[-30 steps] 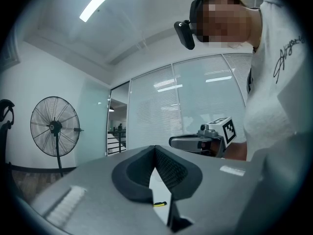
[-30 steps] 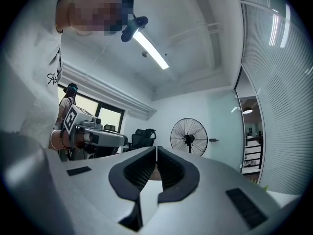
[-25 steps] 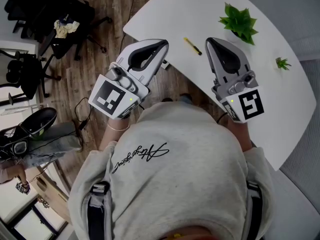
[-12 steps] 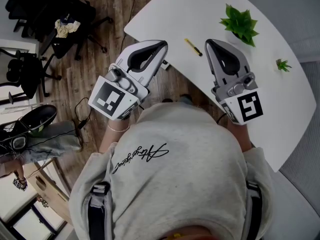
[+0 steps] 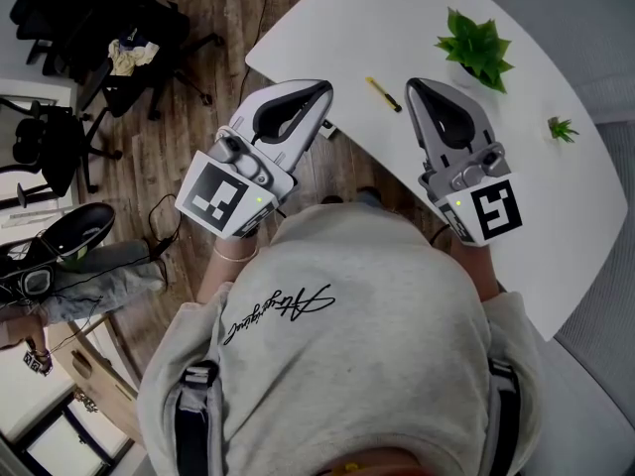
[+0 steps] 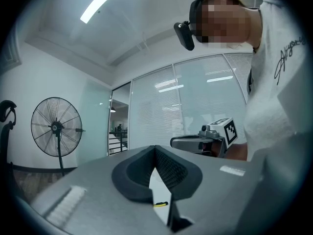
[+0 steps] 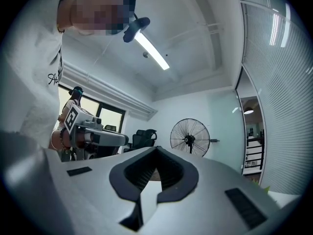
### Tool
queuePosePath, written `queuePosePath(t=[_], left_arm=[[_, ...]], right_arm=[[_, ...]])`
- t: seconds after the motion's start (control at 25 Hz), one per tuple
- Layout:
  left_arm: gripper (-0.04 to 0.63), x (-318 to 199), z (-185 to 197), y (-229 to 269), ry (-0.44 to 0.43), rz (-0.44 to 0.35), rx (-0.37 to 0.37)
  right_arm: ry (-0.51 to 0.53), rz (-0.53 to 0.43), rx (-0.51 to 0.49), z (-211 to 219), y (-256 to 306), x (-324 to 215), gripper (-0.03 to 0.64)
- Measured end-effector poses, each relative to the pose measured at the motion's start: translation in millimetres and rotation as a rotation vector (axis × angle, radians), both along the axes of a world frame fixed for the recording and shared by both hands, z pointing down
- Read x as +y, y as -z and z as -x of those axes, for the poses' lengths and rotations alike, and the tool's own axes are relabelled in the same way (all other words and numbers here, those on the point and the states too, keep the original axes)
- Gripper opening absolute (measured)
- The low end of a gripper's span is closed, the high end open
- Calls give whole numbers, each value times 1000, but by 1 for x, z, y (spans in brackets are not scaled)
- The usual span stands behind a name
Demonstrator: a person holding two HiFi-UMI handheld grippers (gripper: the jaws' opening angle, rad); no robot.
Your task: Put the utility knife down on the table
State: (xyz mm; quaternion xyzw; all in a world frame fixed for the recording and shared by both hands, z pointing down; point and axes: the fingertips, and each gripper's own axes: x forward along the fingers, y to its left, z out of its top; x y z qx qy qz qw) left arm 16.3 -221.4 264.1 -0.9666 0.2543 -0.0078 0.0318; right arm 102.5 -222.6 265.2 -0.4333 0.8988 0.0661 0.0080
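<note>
Head view: the utility knife (image 5: 383, 93) lies flat on the white surface (image 5: 327, 28), between my left claw (image 5: 323, 88) and right claw (image 5: 413, 83), its long axis slanting; blade end unclear

Left gripper view: jaws together, empty

Right gripper view: likewise

Likely light, stiff, slim; I'd pinch mid-handle
</note>
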Motion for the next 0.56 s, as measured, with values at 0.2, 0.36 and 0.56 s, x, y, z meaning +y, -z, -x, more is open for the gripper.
queuePosePath(t=[0.2,0.36,0.56], left_arm=[[-11,0,-1,0,-3,-3,1],[-11,-1,-2,1,-6,-5,0],[-11,-2,-1,3,-9,-5,2]], right_arm=[[-6,8,1,-1,-3,-1,3],[-5,10,-1,-1,-3,-2,3],[-5,9,-1,0,-2,-3,3]])
